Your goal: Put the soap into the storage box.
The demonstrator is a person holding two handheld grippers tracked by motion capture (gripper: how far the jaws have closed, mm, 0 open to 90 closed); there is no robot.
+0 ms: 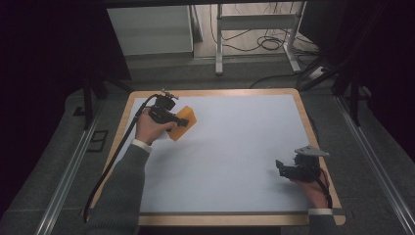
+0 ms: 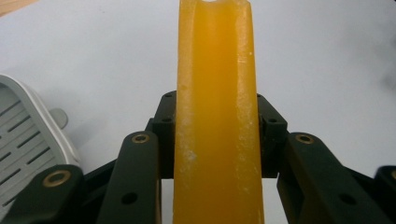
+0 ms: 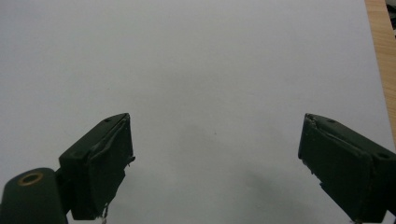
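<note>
White table [image 1: 235, 147], grey slatted thing [image 2: 23, 140] beside held orange block [image 2: 215, 116].

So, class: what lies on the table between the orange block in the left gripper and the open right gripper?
Nothing: in the high view, bare white table separates orange block and right gripper.
</note>
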